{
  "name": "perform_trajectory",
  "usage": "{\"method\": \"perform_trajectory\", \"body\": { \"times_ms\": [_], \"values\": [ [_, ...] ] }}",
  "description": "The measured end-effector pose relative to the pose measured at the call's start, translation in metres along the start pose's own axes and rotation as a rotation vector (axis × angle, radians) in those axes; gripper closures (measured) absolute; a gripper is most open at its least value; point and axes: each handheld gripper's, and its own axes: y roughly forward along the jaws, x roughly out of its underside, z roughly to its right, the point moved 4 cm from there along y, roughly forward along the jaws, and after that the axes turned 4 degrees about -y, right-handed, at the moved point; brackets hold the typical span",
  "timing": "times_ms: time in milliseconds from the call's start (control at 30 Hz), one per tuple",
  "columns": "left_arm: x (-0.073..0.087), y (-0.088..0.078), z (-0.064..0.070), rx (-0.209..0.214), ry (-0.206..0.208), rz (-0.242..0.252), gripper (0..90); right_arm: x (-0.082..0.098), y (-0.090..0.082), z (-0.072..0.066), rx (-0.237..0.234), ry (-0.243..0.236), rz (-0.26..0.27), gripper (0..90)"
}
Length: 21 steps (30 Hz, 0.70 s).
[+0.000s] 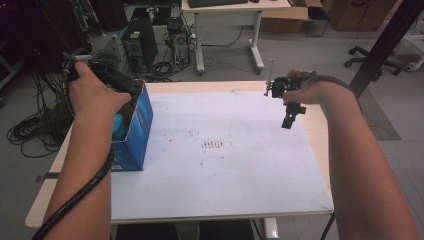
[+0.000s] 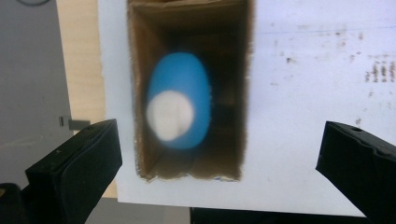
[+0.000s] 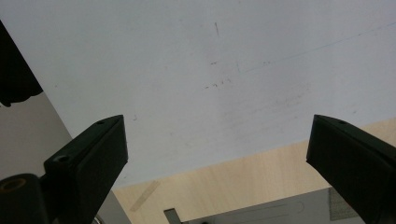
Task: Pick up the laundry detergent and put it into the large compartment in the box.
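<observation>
Cardboard box [image 2: 189, 88], rectangular, holds smooth blue oval bottle [image 2: 180, 105]; left tongs [image 2: 219, 154], right tongs [image 3: 219, 154] spread, empty.

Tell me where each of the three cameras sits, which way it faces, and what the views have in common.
High view: above the person's side, looking forward and down on the table; both forearms, the left gripper over the blue box and the right gripper show.
Left gripper view: rides the left gripper, looking straight down into the open box at a blue bottle; jaws wide apart.
Right gripper view: rides the right gripper, facing the white sheet and table edge; jaws open, nothing between.
Shared: all show the white sheet; the high and left gripper views share the box.
</observation>
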Motion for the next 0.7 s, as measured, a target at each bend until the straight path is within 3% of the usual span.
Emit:
{"method": "perform_trajectory", "body": {
  "times_ms": [167, 333, 533, 700],
  "values": [
    [0.0, -0.005, 0.013, 0.018, 0.067, 0.004, 0.2, 0.0, -0.001, -0.001, 0.001, 0.0, -0.001, 5.2],
    [-0.001, -0.008, 0.026, 0.09, 0.142, 0.007, 0.5, 0.001, -0.002, -0.001, 0.003, 0.005, -0.001, 5.1],
    [0.001, -0.011, 0.043, 0.139, 0.287, 0.012, 0.4, 0.0, -0.001, -0.002, 0.006, 0.001, -0.005, 5.2],
    [0.003, -0.011, 0.055, 0.166, 0.376, 0.015, 0.2, -0.004, -0.001, -0.003, 0.007, -0.021, 0.005, 5.1]
  ]
}}
